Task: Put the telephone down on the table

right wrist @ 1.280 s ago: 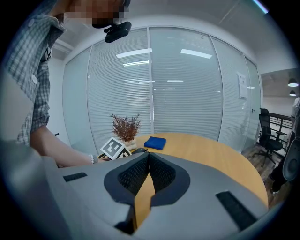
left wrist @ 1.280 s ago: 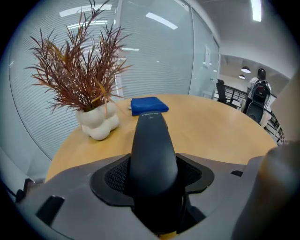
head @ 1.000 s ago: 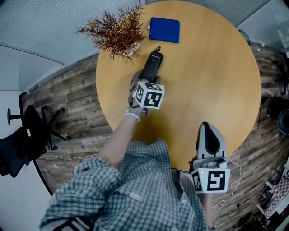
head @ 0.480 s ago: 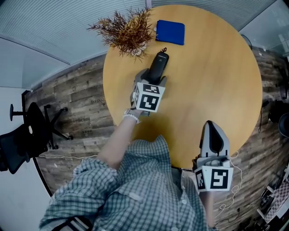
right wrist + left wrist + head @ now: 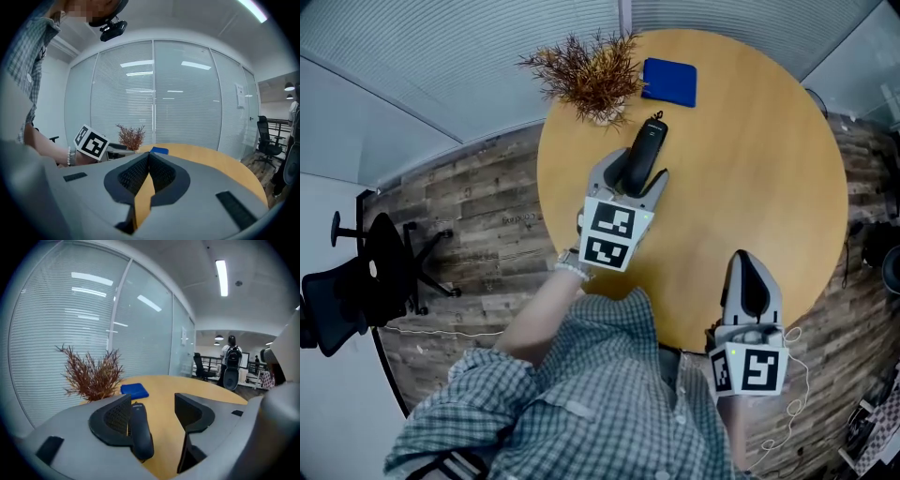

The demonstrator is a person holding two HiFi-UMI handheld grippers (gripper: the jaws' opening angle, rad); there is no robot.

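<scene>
**A:** Black cordless telephone (image 5: 643,157) lies near the round wooden desk's (image 5: 750,150) far-left edge?

**B:** Yes, between the left claw's (image 5: 633,174) just-opened jaws. A crooked retreat could drag it. Right claw (image 5: 743,259): closed, empty.

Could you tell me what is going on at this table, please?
A person holds a gripper in each hand at a round table. The left gripper has just been opening its jaws, which now stand wide apart. The telephone appears to lie on the tabletop between them, close to one jaw but not pinched. The right gripper is shut and empty, by the table's near edge. A dried plant and a blue pad sit at the far side.
</scene>
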